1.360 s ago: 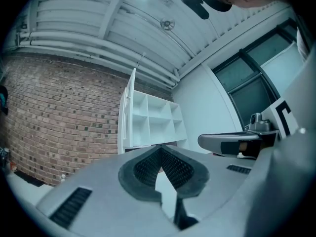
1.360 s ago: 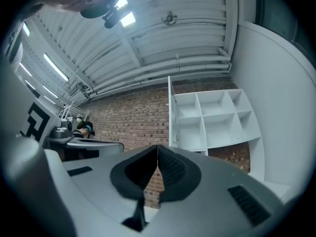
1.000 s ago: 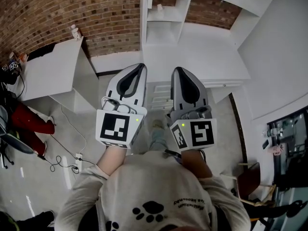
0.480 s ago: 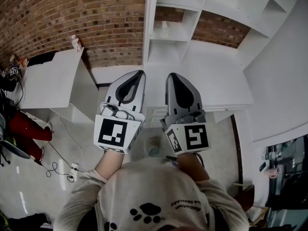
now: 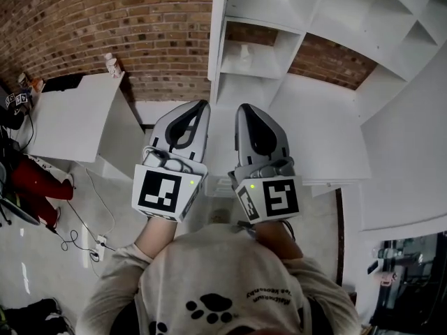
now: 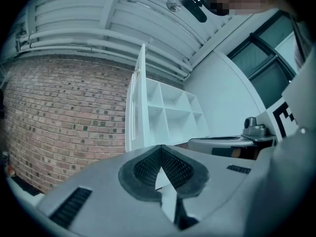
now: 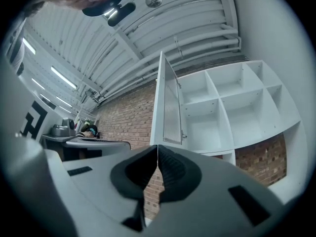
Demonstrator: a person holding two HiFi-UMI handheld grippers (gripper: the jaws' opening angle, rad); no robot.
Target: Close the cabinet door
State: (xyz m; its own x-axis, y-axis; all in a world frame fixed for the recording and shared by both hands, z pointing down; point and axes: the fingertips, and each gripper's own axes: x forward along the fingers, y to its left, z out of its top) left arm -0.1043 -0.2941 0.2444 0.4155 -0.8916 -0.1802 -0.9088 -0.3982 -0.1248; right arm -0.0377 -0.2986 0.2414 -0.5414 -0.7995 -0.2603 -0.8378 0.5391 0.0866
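Door open, long axis vertical, edge-on toward the grippers, on cabinet left side. Left gripper and right gripper side by side, tilted slightly up, jaws together, empty.

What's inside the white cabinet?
The cabinet shows bare white shelves and one small pale thing, too tiny to name. Its bottom is hidden behind the left gripper and right gripper.

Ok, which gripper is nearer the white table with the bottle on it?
Left. The left gripper is just right of the white table, apart from it; the right gripper sits beyond the left one, farther right.
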